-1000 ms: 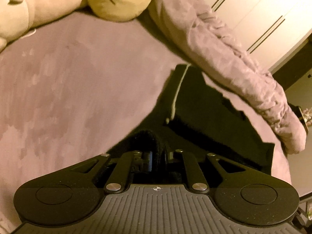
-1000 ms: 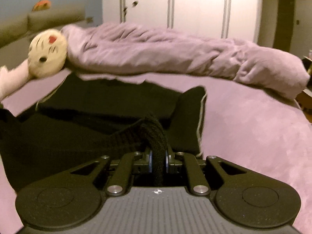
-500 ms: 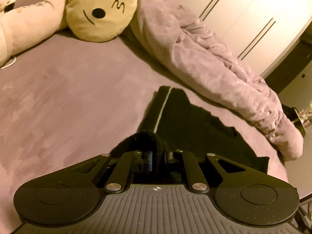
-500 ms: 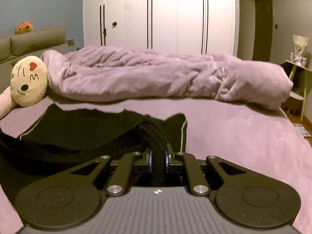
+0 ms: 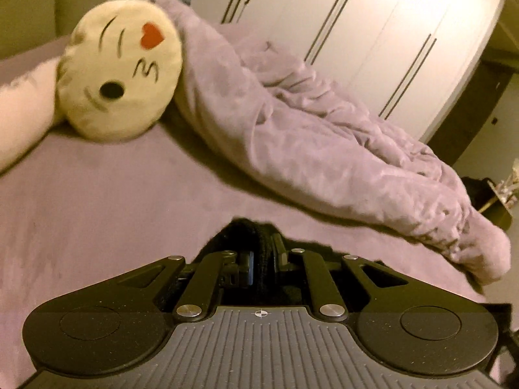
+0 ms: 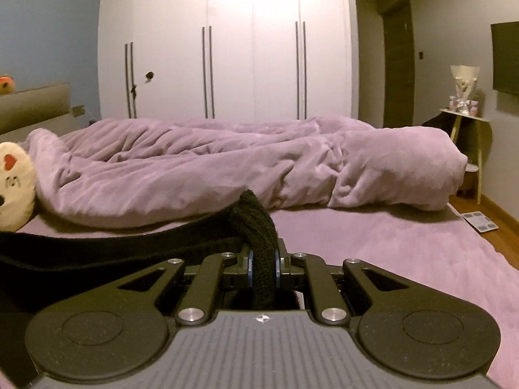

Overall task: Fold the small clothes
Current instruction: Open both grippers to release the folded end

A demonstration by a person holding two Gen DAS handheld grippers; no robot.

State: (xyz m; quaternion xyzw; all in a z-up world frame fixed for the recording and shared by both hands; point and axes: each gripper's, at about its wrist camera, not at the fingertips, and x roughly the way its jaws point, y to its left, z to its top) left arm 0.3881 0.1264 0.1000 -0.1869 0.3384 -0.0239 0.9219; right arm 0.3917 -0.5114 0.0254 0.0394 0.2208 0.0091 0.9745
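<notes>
Black knit garment (image 6: pixel 256 227) hangs taut between my two tools above the purple bedsheet (image 6: pixel 405 246); left gripper (image 5: pixel 261 259) and right gripper (image 6: pixel 262 262) each clamped on its edge. I keep tension even, lower level, clear of the rumpled blanket (image 6: pixel 227 162)

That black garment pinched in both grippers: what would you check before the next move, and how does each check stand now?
1. Left gripper shut on the black garment: ok.
2. Right gripper shut on it: ok.
3. Waistband stretched between grippers: ok.
4. Bed surface ahead free for laying down: ok.
5. Rumpled blanket apart from the garment: ok.
6. Hanging part free of wrinkles: cannot tell.
</notes>
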